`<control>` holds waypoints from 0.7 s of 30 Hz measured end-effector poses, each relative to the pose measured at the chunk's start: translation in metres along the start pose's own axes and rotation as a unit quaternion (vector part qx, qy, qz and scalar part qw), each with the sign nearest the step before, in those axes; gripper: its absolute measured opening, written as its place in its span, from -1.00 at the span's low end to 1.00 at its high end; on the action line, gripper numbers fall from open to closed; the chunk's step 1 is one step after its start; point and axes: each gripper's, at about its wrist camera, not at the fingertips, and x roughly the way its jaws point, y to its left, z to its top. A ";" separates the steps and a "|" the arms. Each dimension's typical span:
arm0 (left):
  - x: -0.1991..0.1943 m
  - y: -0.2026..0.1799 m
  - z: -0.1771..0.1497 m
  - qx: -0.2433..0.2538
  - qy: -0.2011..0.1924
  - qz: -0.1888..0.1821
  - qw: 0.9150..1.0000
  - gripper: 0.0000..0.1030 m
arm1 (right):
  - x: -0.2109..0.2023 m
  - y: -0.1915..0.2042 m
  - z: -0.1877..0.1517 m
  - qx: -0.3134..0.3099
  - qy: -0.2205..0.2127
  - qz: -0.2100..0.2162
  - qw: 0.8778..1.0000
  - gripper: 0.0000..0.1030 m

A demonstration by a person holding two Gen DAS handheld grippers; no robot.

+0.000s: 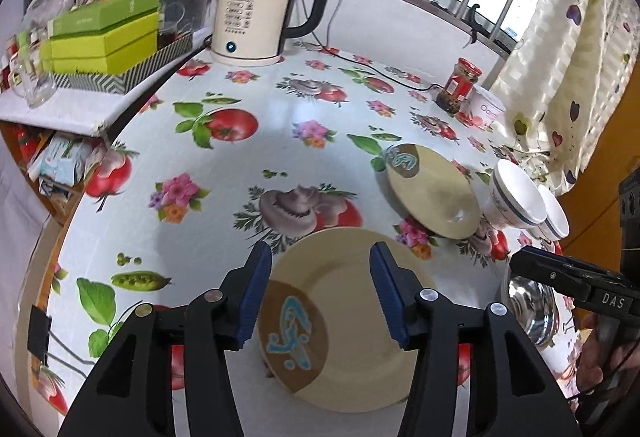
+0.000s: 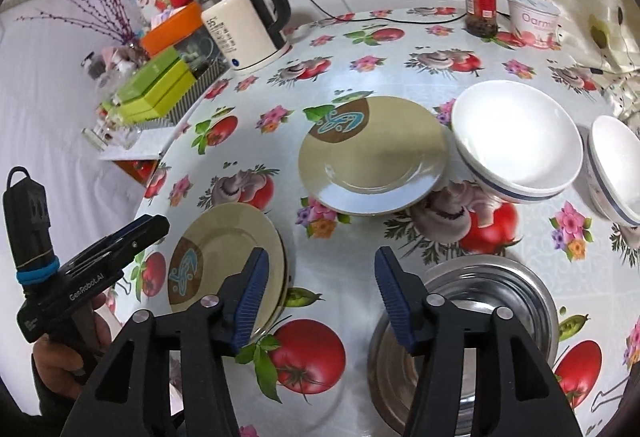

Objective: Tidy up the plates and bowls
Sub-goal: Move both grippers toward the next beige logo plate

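Plates first: I see a beige plate [image 1: 352, 321] lying flat near the front edge of the table [image 1: 280, 125], directly under my left gripper [image 1: 316, 293], whose blue-padded jaws stand wide apart above it with nothing between the pads. In the right wrist view that plate appears to top a small stack [image 2: 228, 261] toward the table's left edge. A second beige plate [image 2: 372, 153] sits further in, mid-table, with one rim raised off the cloth. Just beside it, toward the right edge, a white bowl [image 2: 516, 145] rests tilted, and another white bowl [image 2: 616, 169] stands beyond it. A steel basin [image 2: 472, 341] sits near the front edge under my right gripper [image 2: 320, 297], whose jaws are likewise spread and hold nothing. At the far edge stand a kettle [image 1: 256, 13], a red-lidded jar [image 2: 480, 1] and a yoghurt tub [image 2: 534, 19].
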 end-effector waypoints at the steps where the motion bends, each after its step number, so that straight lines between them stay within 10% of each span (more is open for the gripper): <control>1: 0.000 -0.003 0.001 0.003 0.000 0.000 1.000 0.08 | -0.001 -0.002 0.000 0.001 -0.001 -0.001 1.000 0.10; 21: 0.015 -0.030 0.012 0.038 0.012 -0.036 0.999 0.10 | -0.003 -0.016 0.008 0.035 -0.010 -0.005 0.999 0.11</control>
